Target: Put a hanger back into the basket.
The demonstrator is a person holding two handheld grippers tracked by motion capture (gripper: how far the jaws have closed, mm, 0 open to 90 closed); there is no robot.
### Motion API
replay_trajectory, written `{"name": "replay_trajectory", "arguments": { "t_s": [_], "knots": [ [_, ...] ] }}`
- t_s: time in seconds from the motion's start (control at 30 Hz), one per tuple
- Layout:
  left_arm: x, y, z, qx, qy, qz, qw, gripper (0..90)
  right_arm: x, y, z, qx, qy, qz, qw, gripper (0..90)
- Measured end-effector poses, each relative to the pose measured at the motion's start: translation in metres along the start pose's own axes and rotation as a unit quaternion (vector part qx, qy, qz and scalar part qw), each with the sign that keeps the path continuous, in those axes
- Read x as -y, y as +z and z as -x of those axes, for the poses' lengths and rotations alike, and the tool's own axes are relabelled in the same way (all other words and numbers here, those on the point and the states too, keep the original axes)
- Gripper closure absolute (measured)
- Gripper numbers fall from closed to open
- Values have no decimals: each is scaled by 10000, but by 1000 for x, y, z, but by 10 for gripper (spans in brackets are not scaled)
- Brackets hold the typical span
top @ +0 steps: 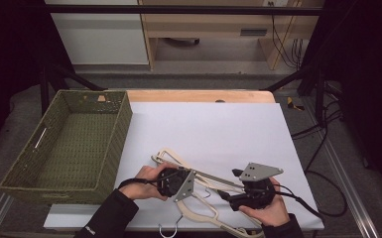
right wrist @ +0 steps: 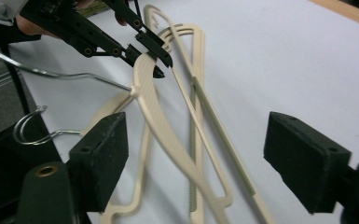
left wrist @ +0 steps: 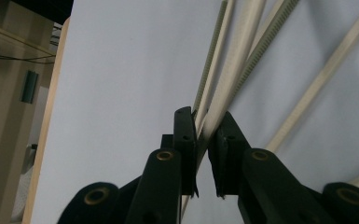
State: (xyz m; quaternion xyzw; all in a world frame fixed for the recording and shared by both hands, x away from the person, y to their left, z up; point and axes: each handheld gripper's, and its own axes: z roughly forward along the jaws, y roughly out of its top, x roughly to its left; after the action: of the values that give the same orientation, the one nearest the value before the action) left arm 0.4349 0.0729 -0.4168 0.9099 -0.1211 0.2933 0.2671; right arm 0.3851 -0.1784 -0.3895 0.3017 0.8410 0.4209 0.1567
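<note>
Left gripper [right wrist: 156,58] clamps a cream hanger [right wrist: 161,126]; right gripper [right wrist: 196,158] gapes wide, empty

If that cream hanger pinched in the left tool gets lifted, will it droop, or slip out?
The hanger looks like thin moulded plastic, so it is probably light and fairly stiff, flexing slightly at most. The left tool grips near its neck, so it should hang balanced. The other hanger crosses it, so the two may snag and drag along together.
</note>
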Motion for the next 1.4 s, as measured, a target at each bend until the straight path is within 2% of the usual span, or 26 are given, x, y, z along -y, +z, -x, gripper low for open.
{"name": "replay_trajectory", "arguments": {
  "t_s": [0.03, 0.2, 0.3, 0.43, 0.53, 0.7, 0.83, 0.93, 1.0, 1.13, 1.33, 1.37, 1.4],
  "knots": [
    [-1, 2, -1, 0, -83, 39, 10000, 824, 1, 0, 2, 52, 58, 17, 10000, 192],
    [-4, 5, -12, -97, -76, -203, 9997, 839, 2, 0, 3, 243, -18, 12, 9997, 180],
    [-4, 6, -19, -194, -192, -312, 9991, 850, 3, -1, 5, 256, -17, 73, 9996, 179],
    [-3, -1, -26, -243, -501, -292, 9980, 856, 4, -3, 8, 364, 98, 187, 9991, 161],
    [-3, -9, -30, -270, -794, -299, 9960, 861, 4, -6, 10, 441, 182, 372, 9982, 146],
    [-2, -19, -35, -430, -1236, -442, 9904, 865, 5, -8, 12, 516, 281, 521, 9969, 143],
    [-2, -29, -39, -472, -1708, -486, 9830, 864, 5, -8, 13, 518, 282, 567, 9966, 139],
    [-4, -38, -41, -471, -2191, -426, 9736, 864, 5, -8, 13, 541, 302, 651, 9960, 135],
    [-5, -45, -42, -456, -2443, -398, 9678, 864, 6, -8, 13, 550, 314, 731, 9953, 132],
    [-4, -61, -43, -480, -2681, -366, 9615, 864, 6, -9, 13, 575, 358, 830, 9943, 125],
    [2, -89, -48, -416, -3179, -289, 9468, 864, 7, -9, 14, 586, 419, 826, 9940, 113],
    [4, -94, -49, -467, -3306, -211, 9424, 864, 7, -8, 14, 575, 414, 827, 9941, 111],
    [6, -101, -52, -448, -3328, -238, 9416, 864, 7, -8, 14, 579, 407, 833, 9940, 108]
  ]
}}
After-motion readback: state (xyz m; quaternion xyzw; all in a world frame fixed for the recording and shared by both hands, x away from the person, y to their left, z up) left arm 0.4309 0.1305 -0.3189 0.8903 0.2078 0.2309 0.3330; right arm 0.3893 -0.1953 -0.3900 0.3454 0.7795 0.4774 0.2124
